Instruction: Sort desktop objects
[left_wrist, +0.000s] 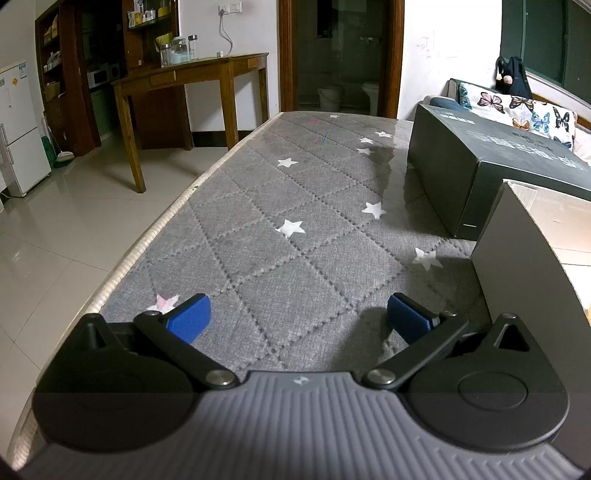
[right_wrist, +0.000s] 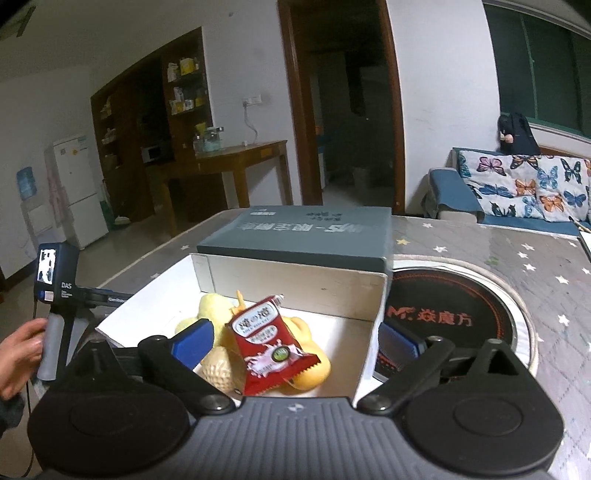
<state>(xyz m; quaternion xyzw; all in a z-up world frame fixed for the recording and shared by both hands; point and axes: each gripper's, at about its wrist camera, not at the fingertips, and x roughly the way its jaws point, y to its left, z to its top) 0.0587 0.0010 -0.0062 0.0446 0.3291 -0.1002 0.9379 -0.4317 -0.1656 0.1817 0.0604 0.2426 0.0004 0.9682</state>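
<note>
- Grey quilted cloth with white stars covers the worktop (left_wrist: 295, 229), and beyond its far edge we see a tiled floor, a wooden side table (left_wrist: 192, 74) and a white fridge (left_wrist: 18, 125).
- We hold the left hand-held gripper (left_wrist: 297, 317) low over a bare stretch of the cloth near the worktop's left edge; its blue pads (left_wrist: 188, 319) stand wide apart with nothing between them.
- We see the white box (left_wrist: 524, 251) just to that gripper's right, and the dark grey box (left_wrist: 480, 162) behind it, touching or nearly so.
- From the right wrist view, our right hand-held gripper (right_wrist: 297, 339) hangs over the open white box (right_wrist: 295, 284), released, one pad inside the box and the other outside its right wall.
- Inside the white box lie a red snack packet (right_wrist: 269, 343) on top of yellow toy fruits (right_wrist: 314, 365) and a pale ridged piece (right_wrist: 218, 369).
- An induction cooker (right_wrist: 454, 306) sits just right of the white box, set in the worktop.
- Our left hand (right_wrist: 18, 350) grips the other tool's handle at the worktop's left edge.
</note>
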